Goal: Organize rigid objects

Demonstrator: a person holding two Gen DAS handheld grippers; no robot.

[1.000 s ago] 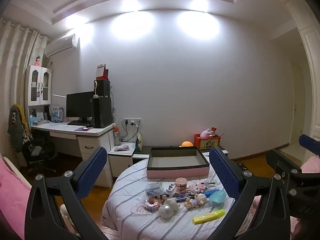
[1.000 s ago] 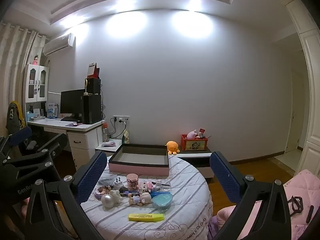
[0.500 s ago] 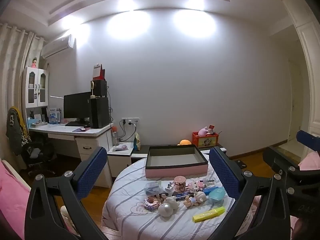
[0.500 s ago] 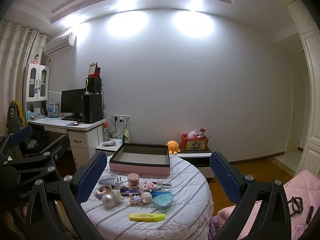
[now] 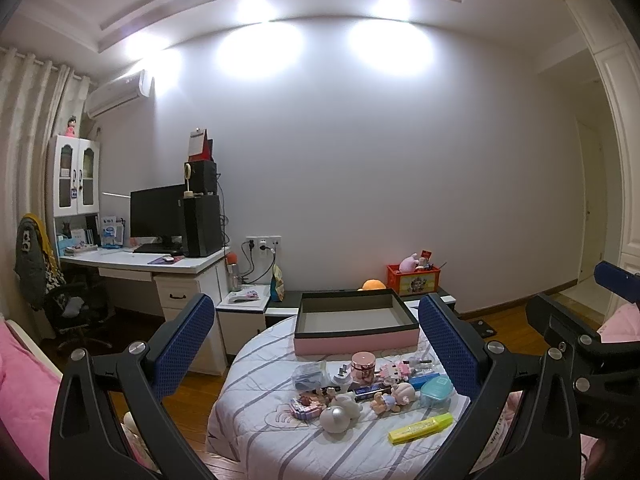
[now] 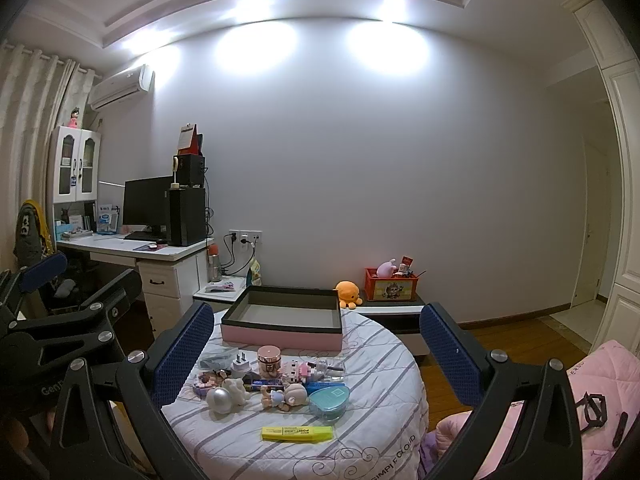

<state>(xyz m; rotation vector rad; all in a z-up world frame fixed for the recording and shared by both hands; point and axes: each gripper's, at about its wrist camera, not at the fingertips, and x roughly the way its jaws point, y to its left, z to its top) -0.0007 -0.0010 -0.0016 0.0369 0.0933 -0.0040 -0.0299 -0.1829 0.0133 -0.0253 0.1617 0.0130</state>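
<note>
Both grippers hang above a round table [image 6: 384, 364] draped in a striped white cloth, each with its blue-padded jaws spread wide and nothing between them: the left gripper [image 5: 312, 344] frames the clutter from the table's left side, the right gripper [image 6: 316, 352] from nearer the front. At the far side of the table sits an empty pink-sided box [image 6: 282, 322] with a dark rim. In front of it the small rigid things lie in a loose cluster: a rose-gold jar [image 6: 269, 358] stands upright just beside a white plug adapter [image 6: 241, 364], with a pink block figure [image 6: 298, 370] to the jar's right. Closer to the front are a silvery ball [image 6: 218, 399], a pale doll figure [image 6: 286, 395] lying on its side, and a teal lidded case [image 6: 330, 398]. A yellow highlighter [image 6: 297, 433] lies flat by itself nearest the front edge. A small clear packet [image 5: 309, 373] at the cluster's left holds something dark, perhaps clips.
</note>
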